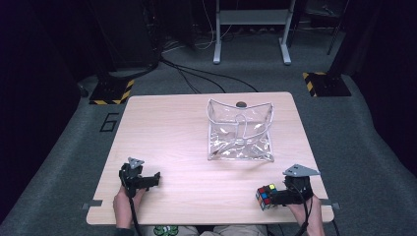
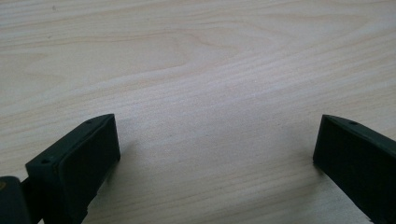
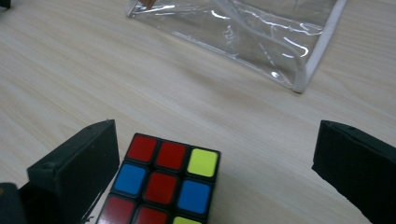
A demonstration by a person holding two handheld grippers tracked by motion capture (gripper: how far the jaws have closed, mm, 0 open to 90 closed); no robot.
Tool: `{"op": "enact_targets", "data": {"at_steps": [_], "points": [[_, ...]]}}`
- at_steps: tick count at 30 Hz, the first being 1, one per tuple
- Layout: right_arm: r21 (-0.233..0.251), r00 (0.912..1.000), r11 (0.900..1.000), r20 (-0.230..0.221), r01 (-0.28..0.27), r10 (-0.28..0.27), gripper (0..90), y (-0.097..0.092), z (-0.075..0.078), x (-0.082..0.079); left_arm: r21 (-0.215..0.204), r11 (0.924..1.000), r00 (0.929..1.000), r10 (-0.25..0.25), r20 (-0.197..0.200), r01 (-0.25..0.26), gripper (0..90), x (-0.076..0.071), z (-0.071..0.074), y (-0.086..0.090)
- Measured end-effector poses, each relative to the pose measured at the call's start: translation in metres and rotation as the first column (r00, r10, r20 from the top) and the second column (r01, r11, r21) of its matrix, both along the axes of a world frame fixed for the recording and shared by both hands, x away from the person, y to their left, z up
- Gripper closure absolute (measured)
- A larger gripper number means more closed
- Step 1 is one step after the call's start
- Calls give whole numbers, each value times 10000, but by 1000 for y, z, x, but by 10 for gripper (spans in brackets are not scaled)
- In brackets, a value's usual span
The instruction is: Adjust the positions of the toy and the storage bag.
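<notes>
Fingers of my left gripper (image 1: 153,178) stand wide over bare bench (image 1: 172,128), that hand low at the near left corner, pointing right. Farther back, right of middle, lies the clear pouch (image 1: 240,130). My right gripper (image 3: 212,154), at the near right corner, spreads wide around the puzzle cube (image 3: 163,179), whose left side is just beside one finger (image 3: 77,170).

Both hands sit at the near edge, well apart. The left hand (image 1: 126,204) holds the left gripper (image 1: 152,178) low, its two black jaws spread wide with a big gap between them. The right hand (image 1: 307,212) holds the right gripper (image 1: 268,196) low too, jaws wide apart, squeezing nothing
</notes>
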State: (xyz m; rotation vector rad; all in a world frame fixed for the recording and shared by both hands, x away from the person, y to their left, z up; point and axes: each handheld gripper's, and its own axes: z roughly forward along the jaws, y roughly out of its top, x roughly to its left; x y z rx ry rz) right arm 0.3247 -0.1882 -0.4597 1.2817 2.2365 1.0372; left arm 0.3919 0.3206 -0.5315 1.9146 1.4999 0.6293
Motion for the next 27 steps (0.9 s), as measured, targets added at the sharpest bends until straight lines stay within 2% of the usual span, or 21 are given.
{"op": "enact_targets", "data": {"at_steps": [7, 15, 18, 22, 24, 27], "points": [[-323, 9968, 9984, -669, -470, 448, 0, 15, -11, -1, 49, 10000, 10000, -36, -36, 37, 3, 0, 0, 0], [-581, 9924, 9971, -1153, -493, 423, 0, 24, -21, -2, 38, 10000, 10000, -30, -37, 30, 3, 0, 0, 0], [-551, 9920, 9970, -1175, -536, 469, 0, 25, -25, -2, 38, 10000, 10000, -10, -54, 10, 3, -1, 0, 0], [-674, 9873, 9961, -1521, -562, 454, 0, 25, -31, -2, 38, 10000, 10000, -11, -54, 12, 3, -1, 0, 0], [-862, 9862, 9946, -1602, -572, 428, 28, 25, -34, -3, 36, 10000, 10000, -10, -52, 11, 3, -1, 0, 0], [-867, 9856, 9951, -1659, -469, 320, 85, 26, -37, -4, 39, 10000, 10000, -14, -54, 14, 3, -1, 0, 0]]}}
